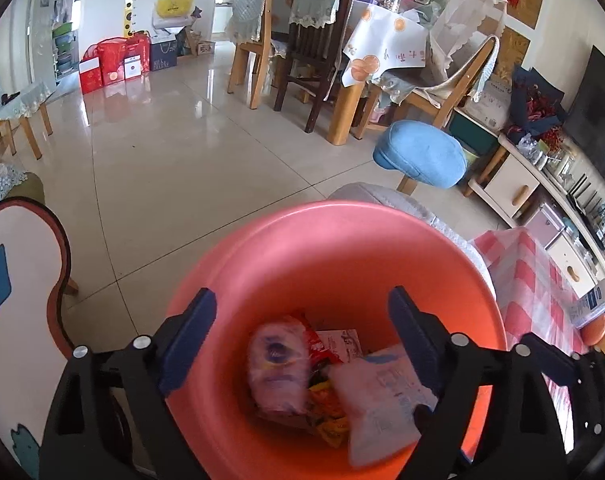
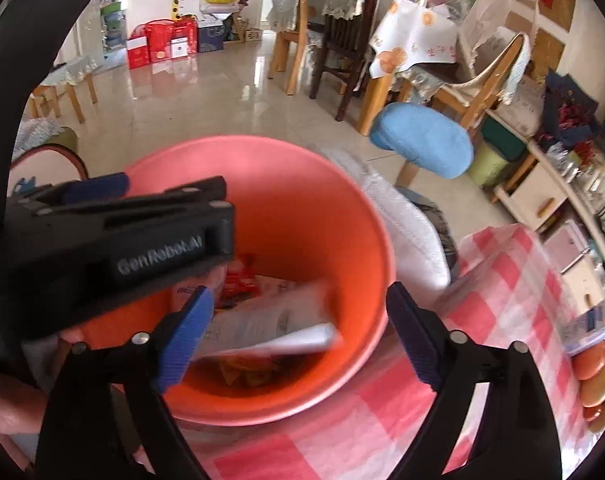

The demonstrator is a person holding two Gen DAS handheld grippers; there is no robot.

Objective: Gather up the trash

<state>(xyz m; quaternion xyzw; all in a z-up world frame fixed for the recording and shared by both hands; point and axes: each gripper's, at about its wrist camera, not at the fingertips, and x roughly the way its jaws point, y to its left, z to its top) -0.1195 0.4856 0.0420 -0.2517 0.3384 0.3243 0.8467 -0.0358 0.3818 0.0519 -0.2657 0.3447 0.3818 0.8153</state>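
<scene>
Left gripper (image 1: 302,320) with blue-padded fingers (image 1: 192,334) spread wide, nothing pinched between them, poised over the mouth of the orange-pink bucket (image 1: 342,248). Between and below those fingers, loose in the bucket: a blurred pale wrapper with a purple mark (image 1: 276,372) on the left, a whitish printed plastic packet (image 1: 376,396) on the right, red and yellow snack wrappers (image 1: 322,384) underneath, a pink printed card (image 1: 340,342) toward the far wall. Right gripper (image 2: 298,332) likewise spread wide, blue pads (image 2: 184,336) clear of everything, aimed down into the same bucket (image 2: 302,200) from its near right side. Inside, seen from there: a blurred white plastic packet (image 2: 270,324) lying across the middle, red wrapper (image 2: 240,280) at the far left, yellow wrapper (image 2: 246,374) at the bottom. Upper left of the right-wrist view filled by the black body of the left gripper (image 2: 114,240), lettered on its side, overlapping the bucket's left rim. Bucket's near edge over a table with a pink-and-white checked cloth (image 2: 502,280); oranges (image 2: 592,372) and a clear box with a blue label (image 2: 590,326) at the cloth's right edge. Just beyond the bucket, a grey-white cushion (image 2: 406,216); farther right, a blue-cushioned stool (image 2: 426,144). In the distance, glossy tiled floor (image 1: 174,140), wooden chairs with lace covers (image 1: 302,20) around a dining table, red gift bags (image 1: 114,62) against the far left wall.
</scene>
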